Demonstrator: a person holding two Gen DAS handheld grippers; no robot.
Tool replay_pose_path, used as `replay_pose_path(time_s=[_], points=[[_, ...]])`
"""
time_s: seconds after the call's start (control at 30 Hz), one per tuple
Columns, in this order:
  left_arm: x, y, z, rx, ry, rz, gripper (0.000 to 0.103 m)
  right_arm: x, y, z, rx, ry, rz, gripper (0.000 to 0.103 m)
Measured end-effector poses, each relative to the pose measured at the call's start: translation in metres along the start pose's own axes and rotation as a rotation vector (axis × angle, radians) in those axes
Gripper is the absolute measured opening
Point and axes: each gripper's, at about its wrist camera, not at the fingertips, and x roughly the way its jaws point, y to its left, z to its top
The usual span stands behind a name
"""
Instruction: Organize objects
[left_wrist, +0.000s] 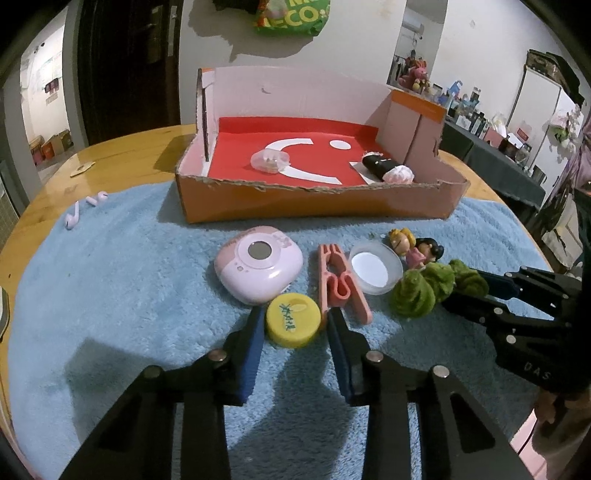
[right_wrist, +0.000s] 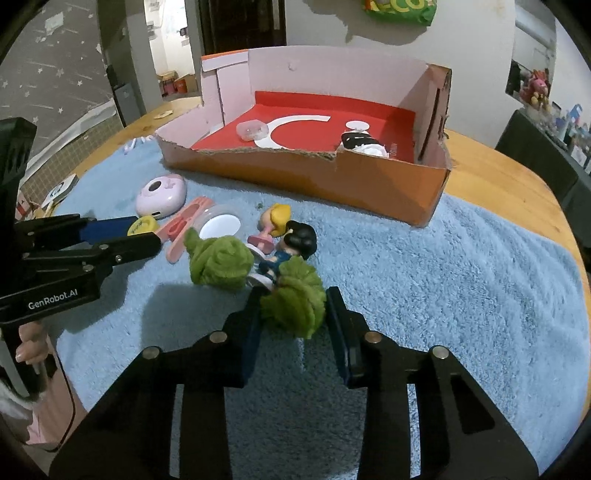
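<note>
green snack bag (left_wrist: 291, 16) hanging above; perhaps shelved clutter (left_wrist: 469, 99).

left wrist cam: low over the blue towel (left_wrist: 110, 295) near the desk's (left_wrist: 122, 147) front edge, angled down toward the cardboard box (left_wrist: 314, 203) at the back. right wrist cam: same tilt, close, further right. both share the box, the towel and the row of small items; each sees the other gripper.

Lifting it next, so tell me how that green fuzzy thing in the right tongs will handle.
The green fuzzy thing looks soft and floppy; its other lobe would probably dangle. Likely light. Its pile should grip the right tongs well, though it may brush the dolls touching it.
</note>
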Motion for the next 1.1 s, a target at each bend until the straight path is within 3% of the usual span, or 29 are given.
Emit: replay_pose_path(time_s=[0.73,0.83,1.1], points=[[-0.018,0.004,-0.005,-0.021,-0.026,-0.011,0.034,-0.016,0.001,0.004,-0.002,-0.058,-0.026,0.031],[-0.021,0.005,-0.006,-0.028,-0.022,-0.030,0.019,-0.018,0.002,0.005,-0.001,-0.061,-0.025,0.031],[-0.021,0.007,-0.009,-0.037,-0.014,-0.029,0.017,-0.019,0.004,0.004,-0.006,-0.066,-0.023,0.031]])
